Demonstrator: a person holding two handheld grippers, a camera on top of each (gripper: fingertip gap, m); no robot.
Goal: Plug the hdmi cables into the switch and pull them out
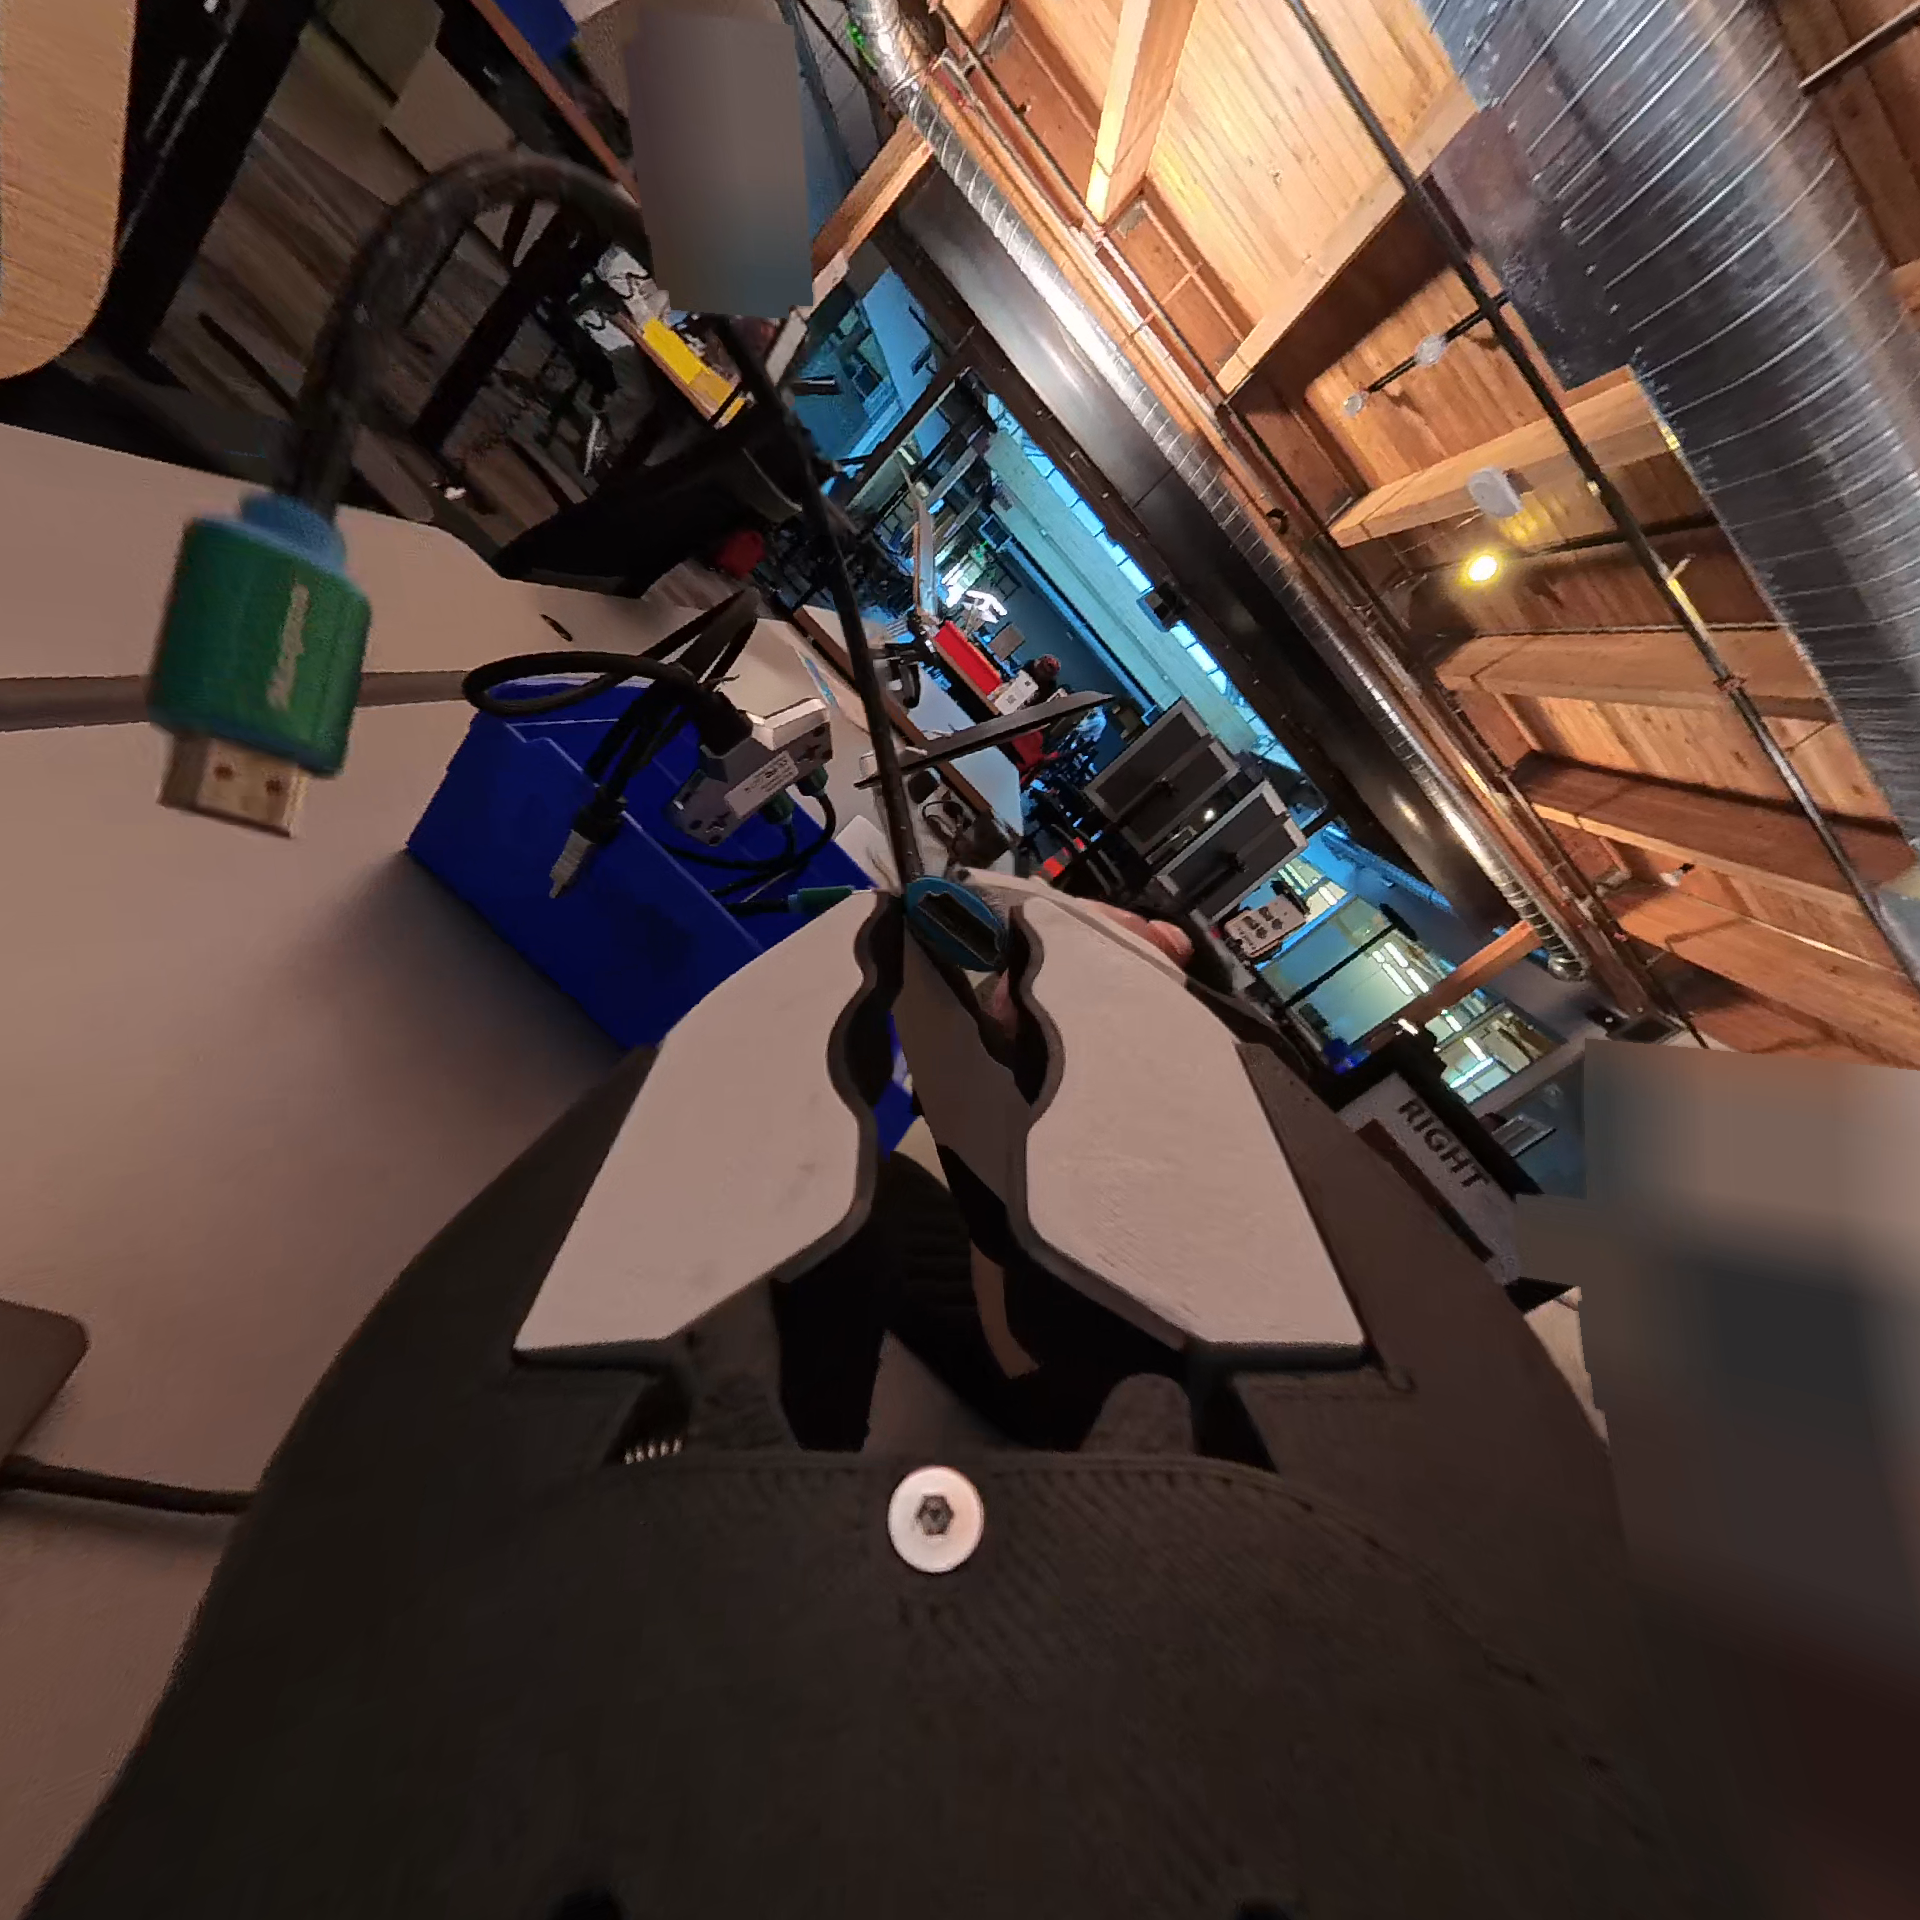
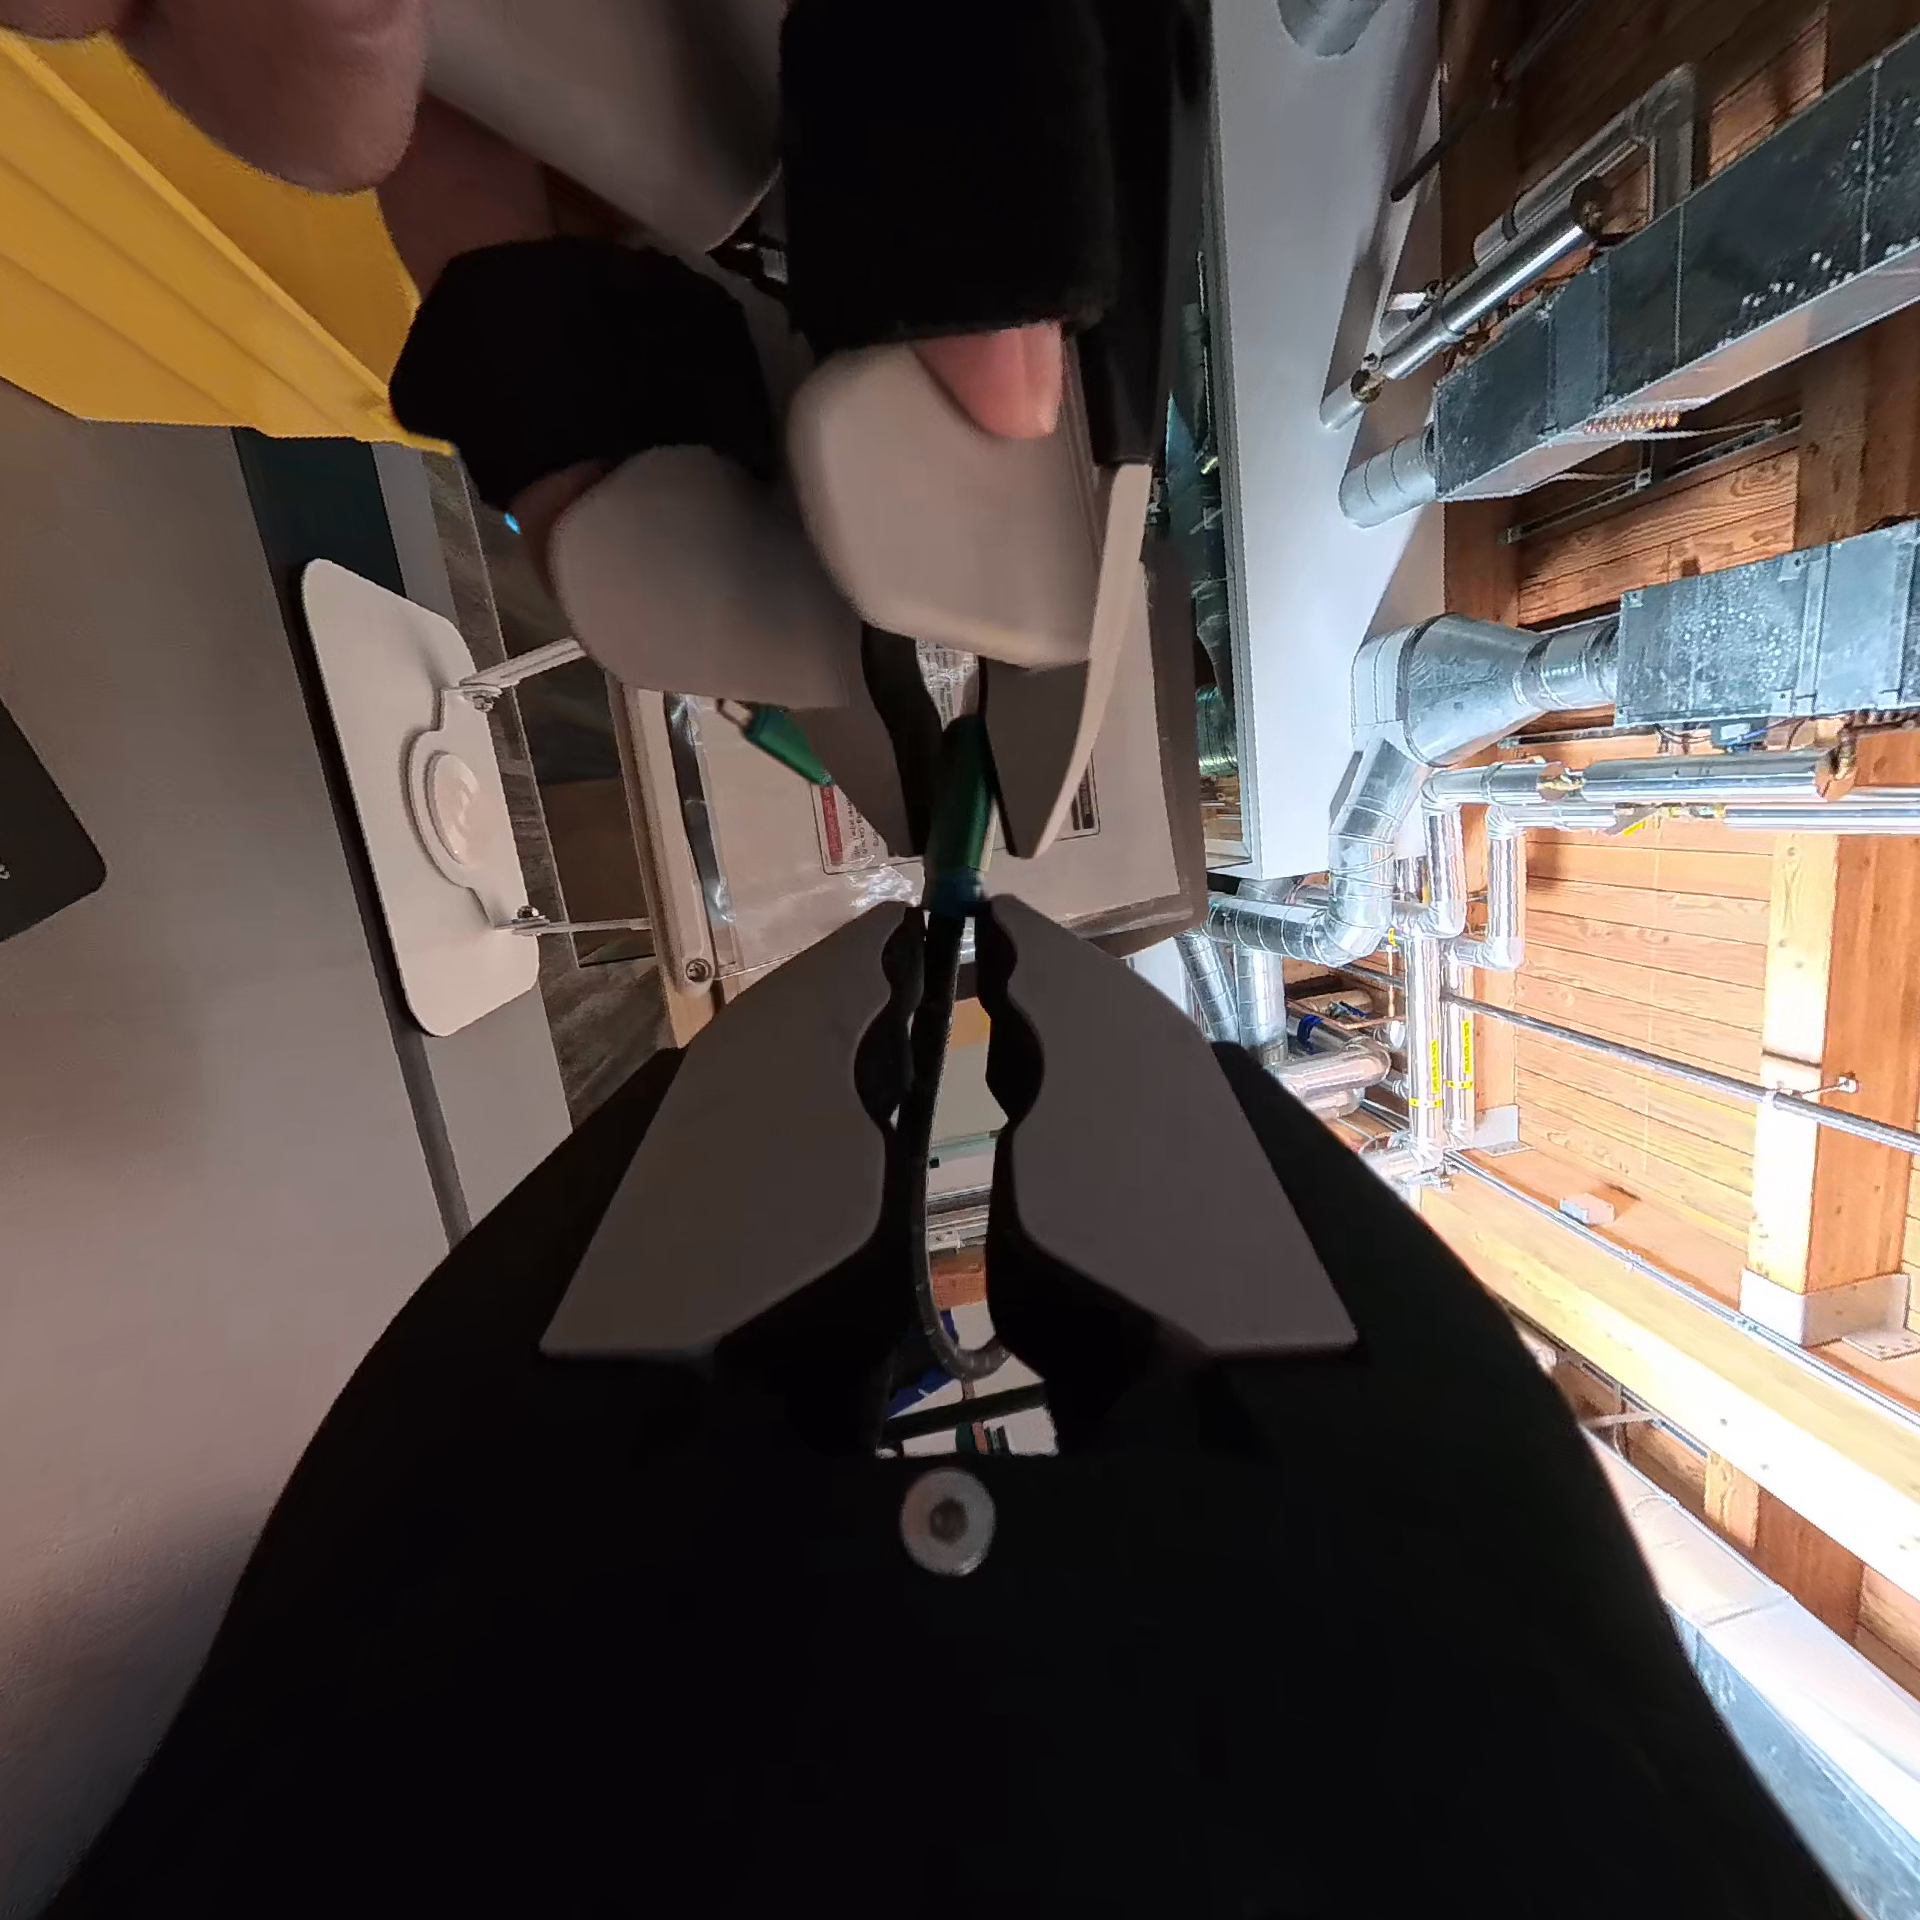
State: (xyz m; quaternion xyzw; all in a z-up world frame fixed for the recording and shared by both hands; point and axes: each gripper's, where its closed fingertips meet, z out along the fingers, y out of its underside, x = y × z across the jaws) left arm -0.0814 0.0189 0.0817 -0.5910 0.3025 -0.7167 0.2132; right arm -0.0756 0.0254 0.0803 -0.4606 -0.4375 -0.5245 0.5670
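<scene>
My left gripper [image 1: 940, 914] is shut on the plug end [image 1: 954, 925] of a black HDMI cable [image 1: 831, 582]. The cable arcs up and over to a second green plug with a gold tip [image 1: 255, 655] that hangs free at the left. In the right wrist view, my right gripper [image 2: 956, 912] is closed around the black cable [image 2: 930, 1029] just behind the green plug [image 2: 964, 810]. The left gripper's grey fingers [image 2: 935, 520] pinch that plug. A small grey-and-white switch box [image 1: 764, 774] with cables attached lies in a blue bin [image 1: 582, 904].
The blue bin sits on a light table [image 1: 187, 1039] with loose cables in it. The right gripper's body [image 1: 1444, 1143] shows close on the right in the left wrist view. A gloved hand [image 2: 935, 156] holds the left gripper. Another green plug [image 2: 774, 743] shows behind it. Less than 4 cm separates the two grippers' tips.
</scene>
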